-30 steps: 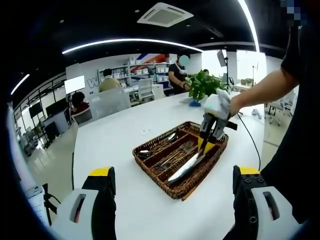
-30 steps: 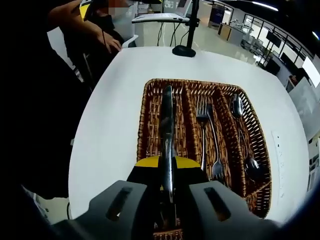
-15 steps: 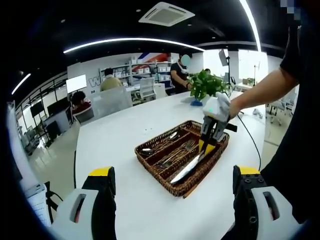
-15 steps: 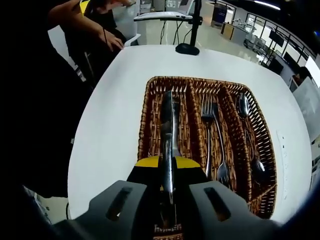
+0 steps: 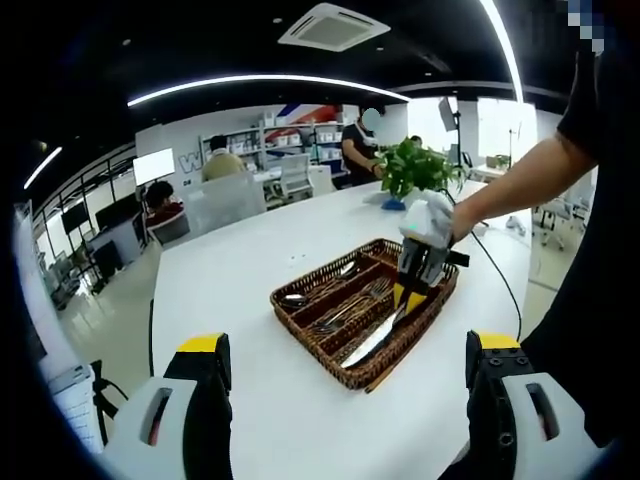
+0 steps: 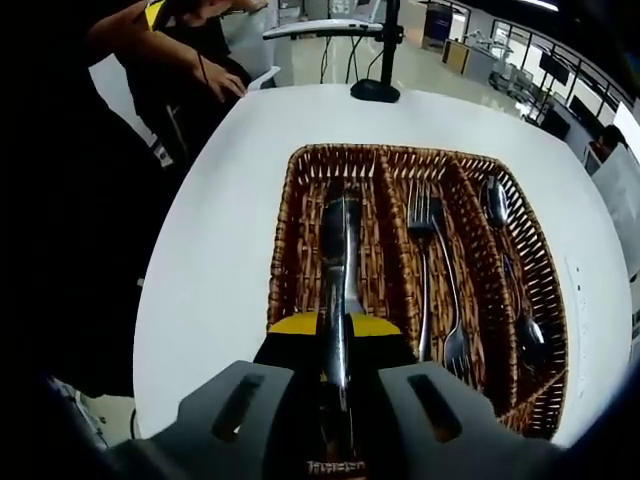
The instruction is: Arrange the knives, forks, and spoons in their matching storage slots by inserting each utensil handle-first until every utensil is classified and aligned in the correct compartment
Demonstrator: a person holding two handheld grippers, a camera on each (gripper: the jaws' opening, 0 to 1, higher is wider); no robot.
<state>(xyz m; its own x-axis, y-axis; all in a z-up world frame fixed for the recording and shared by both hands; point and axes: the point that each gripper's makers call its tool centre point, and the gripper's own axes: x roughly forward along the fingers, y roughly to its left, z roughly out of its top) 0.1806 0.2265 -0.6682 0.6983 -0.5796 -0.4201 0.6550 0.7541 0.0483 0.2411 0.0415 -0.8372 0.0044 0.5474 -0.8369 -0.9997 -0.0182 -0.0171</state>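
**Mia:** Big bright office room, with a wide white round worktop (image 5: 250,290) in the middle. What is sitting on it?

**Ben:** One brown woven wicker tray with three long slots (image 6: 290,230). In the right gripper view the shiny steel forks (image 6: 432,270) lie in the middle slot. The shiny steel spoons (image 6: 510,270) lie in the far right slot.

**Mia:** And the knife?

**Ben:** The long shiny steel knife (image 6: 338,260) is pinched in the right claw (image 6: 336,345). Its two yellow-tipped jaws are squeezed tight on one end of it. I can't tell which end that is.

**Mia:** Which way does the knife point?

**Ben:** Straight out from the claw, right along the left slot. It lines up with the slot walls. In the left gripper view it slants down into that slot, and I think the low end is close to the bottom or touching it. That part is too small to be sure.

**Mia:** What about the other claw?

**Ben:** The left claw (image 5: 345,400) holds nothing. Its jaws are spread wide, and it hangs over the worktop well apart from the tray. The right one is much nearer.

**Mia:** So what should happen next?

**Ben:** I think the knife just needs to go down flat and be let go.
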